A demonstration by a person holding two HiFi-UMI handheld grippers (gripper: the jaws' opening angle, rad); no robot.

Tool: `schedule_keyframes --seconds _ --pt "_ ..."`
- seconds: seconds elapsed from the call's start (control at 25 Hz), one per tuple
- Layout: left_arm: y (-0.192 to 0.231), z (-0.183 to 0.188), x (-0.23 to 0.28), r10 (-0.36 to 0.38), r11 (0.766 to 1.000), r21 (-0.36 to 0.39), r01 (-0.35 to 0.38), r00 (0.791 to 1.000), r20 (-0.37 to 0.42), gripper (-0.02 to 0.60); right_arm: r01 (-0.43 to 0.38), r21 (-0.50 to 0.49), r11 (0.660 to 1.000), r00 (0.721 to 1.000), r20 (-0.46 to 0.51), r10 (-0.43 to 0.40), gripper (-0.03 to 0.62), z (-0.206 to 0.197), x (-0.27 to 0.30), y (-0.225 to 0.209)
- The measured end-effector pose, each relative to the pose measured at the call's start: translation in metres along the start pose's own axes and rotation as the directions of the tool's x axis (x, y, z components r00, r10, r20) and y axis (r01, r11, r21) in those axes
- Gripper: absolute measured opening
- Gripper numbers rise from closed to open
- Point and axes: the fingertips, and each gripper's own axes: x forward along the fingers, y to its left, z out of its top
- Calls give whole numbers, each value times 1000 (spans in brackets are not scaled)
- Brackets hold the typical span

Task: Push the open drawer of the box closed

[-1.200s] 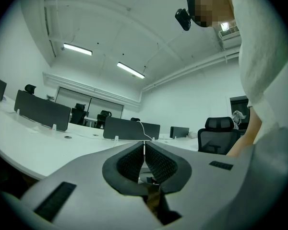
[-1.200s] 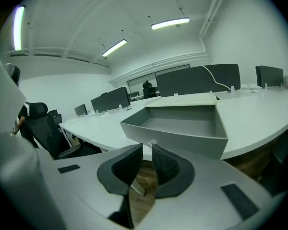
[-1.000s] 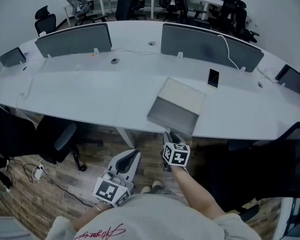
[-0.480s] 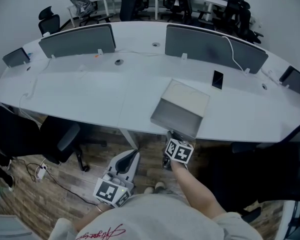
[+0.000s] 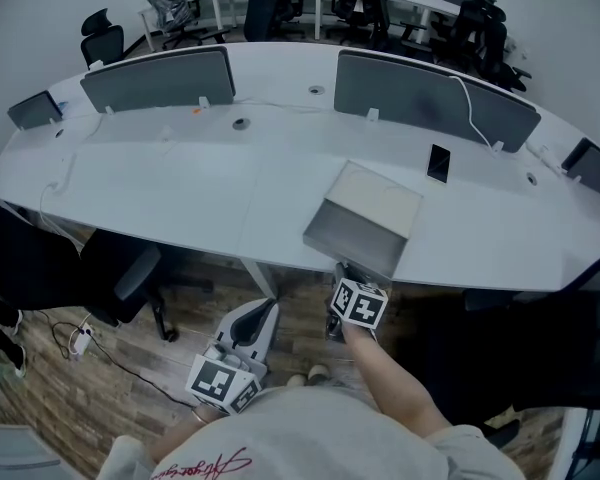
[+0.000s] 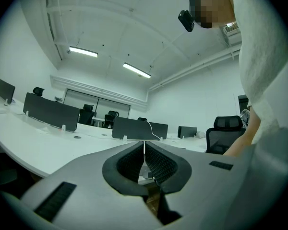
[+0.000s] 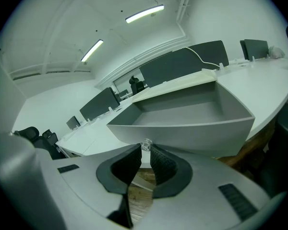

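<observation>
A flat white box (image 5: 377, 192) lies on the long white table (image 5: 180, 188) near its front edge. Its grey drawer (image 5: 348, 236) stands pulled out over that edge, empty inside (image 7: 182, 110). A small clear knob (image 7: 146, 145) sits on the drawer's front. My right gripper (image 7: 145, 150) is closed on that knob at its fingertips, and in the head view it (image 5: 343, 270) meets the drawer front from below the table edge. My left gripper (image 5: 264, 310) hangs low over the wooden floor, left of the drawer, shut (image 6: 144, 146) with nothing in it.
A dark phone (image 5: 438, 163) lies behind the box on the right. Grey dividers (image 5: 160, 78) (image 5: 435, 98) stand along the table's back, one with a white cable. Black office chairs sit under the table at left (image 5: 120, 278) and right (image 5: 570, 338).
The head view has shifted slightly. The right gripper stays at the drawer front, the drawer still stands out, and the left gripper has not moved.
</observation>
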Motion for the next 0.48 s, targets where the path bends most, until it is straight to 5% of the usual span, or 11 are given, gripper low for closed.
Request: schedule_keyframes --seconds 0.48 --pt "8 0 9 15 1000 -3 -15 1000 -1 20 4 2 1000 1000 10 -4 66 18 12 -6"
